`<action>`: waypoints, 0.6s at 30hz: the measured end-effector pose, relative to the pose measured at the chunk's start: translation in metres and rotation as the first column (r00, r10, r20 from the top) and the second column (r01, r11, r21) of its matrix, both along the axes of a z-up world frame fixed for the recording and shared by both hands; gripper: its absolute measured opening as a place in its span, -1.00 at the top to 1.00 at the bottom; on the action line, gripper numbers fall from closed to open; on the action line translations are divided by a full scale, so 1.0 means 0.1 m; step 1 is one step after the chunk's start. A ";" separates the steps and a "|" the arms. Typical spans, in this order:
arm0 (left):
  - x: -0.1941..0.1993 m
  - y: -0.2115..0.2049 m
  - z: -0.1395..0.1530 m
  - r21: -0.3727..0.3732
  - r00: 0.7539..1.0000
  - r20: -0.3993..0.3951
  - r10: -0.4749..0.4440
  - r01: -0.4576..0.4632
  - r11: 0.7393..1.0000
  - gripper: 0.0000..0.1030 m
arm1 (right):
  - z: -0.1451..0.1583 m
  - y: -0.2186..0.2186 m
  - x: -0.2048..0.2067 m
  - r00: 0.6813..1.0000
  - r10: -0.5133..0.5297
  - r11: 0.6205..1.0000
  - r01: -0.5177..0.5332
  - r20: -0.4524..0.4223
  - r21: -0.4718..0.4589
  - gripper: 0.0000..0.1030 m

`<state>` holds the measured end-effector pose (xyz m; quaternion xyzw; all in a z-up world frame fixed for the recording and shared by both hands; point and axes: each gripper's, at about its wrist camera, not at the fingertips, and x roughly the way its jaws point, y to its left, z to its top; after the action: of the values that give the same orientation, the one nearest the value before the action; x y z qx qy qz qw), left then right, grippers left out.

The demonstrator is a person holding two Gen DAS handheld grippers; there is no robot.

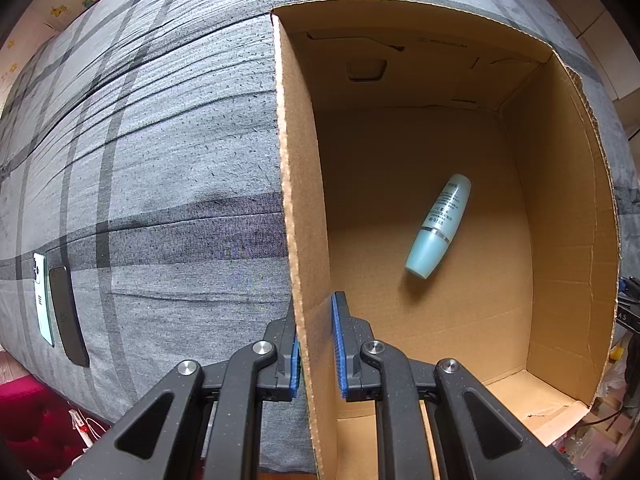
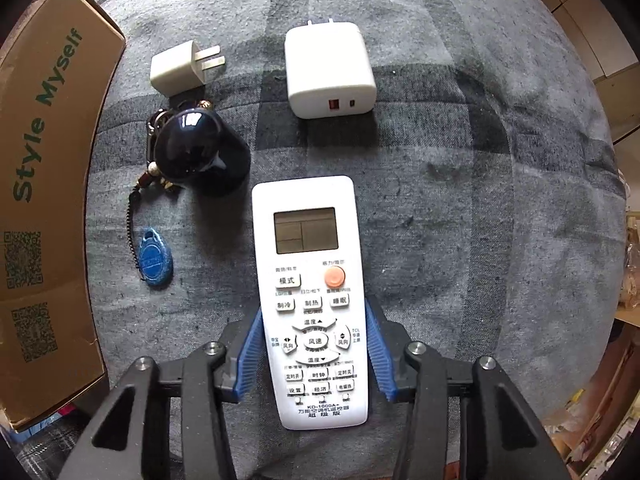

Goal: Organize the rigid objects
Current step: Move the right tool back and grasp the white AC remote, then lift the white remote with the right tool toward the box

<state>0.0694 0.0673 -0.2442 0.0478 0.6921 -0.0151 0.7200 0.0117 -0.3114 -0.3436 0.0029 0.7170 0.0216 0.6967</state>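
the air-conditioner remote (image 2: 310,300) is lying face up on the grey plaid bed cover (image 2: 460,160), its long axis running near to far, display end pointing far and the printed model line at the near end. the right gripper (image 2: 314,354) is straddling its lower half, a blue pad (image 2: 248,354) sitting against each long edge; the jaws look to be grasping the remote at its sides, though how firm the squeeze is i cannot tell.

the left gripper (image 1: 316,346) is clenching the near left wall of the cardboard box (image 1: 298,240), one finger outside and one inside, steadying it. inside, a pale blue cosmetic bottle (image 1: 440,226) is lying tilted on the floor of the box.

risks from here, as a judgement: the hold is landing below the remote's middle, so the heavier display end may be dipping on the lift and the smooth plastic sliding out between the pads. the soft cover may be giving way under the fingertips and spoiling the pinch. a wide swing to the left could be brushing the dark blue glossy keychain charm (image 2: 192,144), the blue key fob (image 2: 154,260), or the small charger (image 2: 180,66); the large white charger (image 2: 330,76) is lying just beyond the far end.
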 end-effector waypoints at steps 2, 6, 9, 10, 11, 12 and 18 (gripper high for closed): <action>0.00 0.00 0.00 -0.001 1.000 0.000 0.000 0.000 1.000 0.73 | 0.02 -0.01 0.01 1.000 -0.012 1.000 0.012 0.002 0.003 0.02; 0.00 0.00 0.00 -0.001 1.000 0.001 0.001 -0.001 1.000 0.73 | 0.06 -0.06 0.03 0.998 -0.055 0.998 0.055 0.004 0.001 0.02; 0.00 0.00 0.00 0.000 1.000 0.001 0.001 -0.001 1.000 0.73 | 0.10 -0.09 0.04 0.998 -0.060 0.998 0.060 0.005 -0.005 0.02; 0.00 0.00 0.00 0.000 1.000 -0.001 0.000 0.000 1.000 0.73 | 0.12 -0.09 0.04 0.998 -0.062 0.998 0.062 0.007 -0.004 0.02; 0.01 0.00 0.00 0.001 1.000 -0.002 -0.002 0.002 1.000 0.73 | 0.16 -0.07 0.05 0.998 -0.063 0.998 0.063 0.007 -0.004 0.02; 0.01 0.00 0.00 0.001 1.000 -0.002 -0.003 0.003 1.000 0.73 | 0.18 -0.06 0.05 0.998 -0.062 0.998 0.063 0.005 -0.011 0.02; 0.01 -0.01 0.00 0.001 1.000 -0.002 -0.005 0.005 1.000 0.73 | 0.35 0.02 0.15 0.998 -0.055 0.998 0.055 0.022 -0.018 0.03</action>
<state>0.0705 0.0660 -0.2442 0.0499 0.6927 -0.0164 0.7194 0.0271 -0.3097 -0.3083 0.0157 0.7095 -0.0043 0.7045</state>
